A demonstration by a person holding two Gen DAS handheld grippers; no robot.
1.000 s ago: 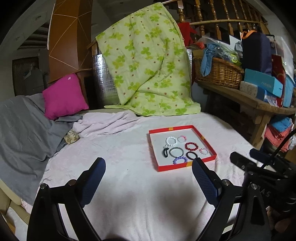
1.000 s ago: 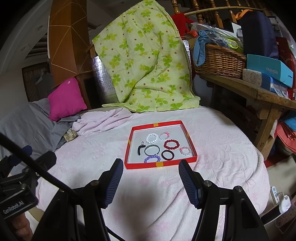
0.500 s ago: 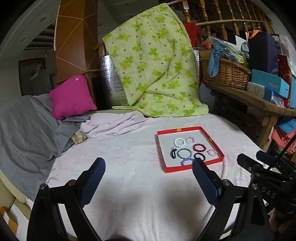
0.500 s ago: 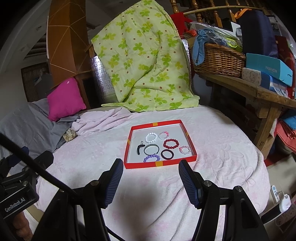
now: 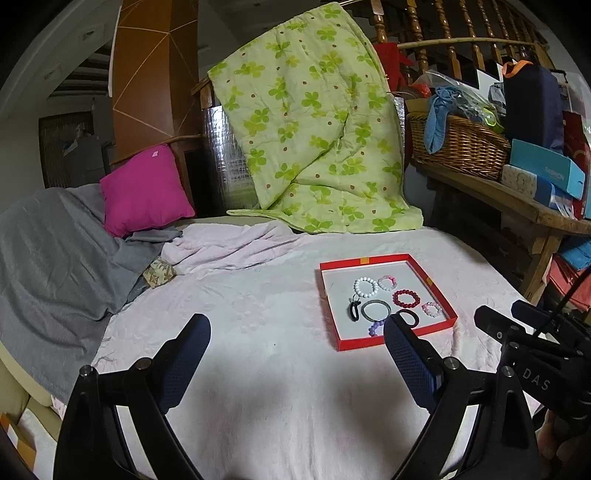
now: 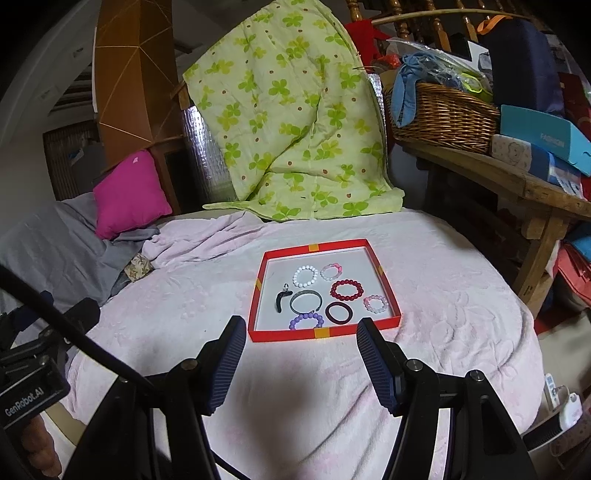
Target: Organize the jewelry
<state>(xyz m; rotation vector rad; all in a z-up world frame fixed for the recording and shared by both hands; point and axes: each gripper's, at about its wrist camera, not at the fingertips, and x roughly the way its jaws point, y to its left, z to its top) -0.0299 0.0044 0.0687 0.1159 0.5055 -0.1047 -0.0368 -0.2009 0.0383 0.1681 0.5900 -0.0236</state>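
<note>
Place: a lived-in home, a bedroom or sitting corner used partly for storage. Evidence: a bed or couch under a pale pink blanket point(image 6: 332, 387); a magenta pillow point(image 6: 129, 192) beside a grey sheet point(image 5: 48, 258); a green clover-print quilt point(image 6: 291, 122) draped over a wooden frame. A wooden stair railing point(image 5: 454, 33) stood behind. A rough wooden bench point(image 6: 491, 173) carried a wicker basket point(image 6: 443, 114) stuffed with cloth, a blue box point(image 6: 543, 136) and bags, with more folded goods stowed beneath.
</note>
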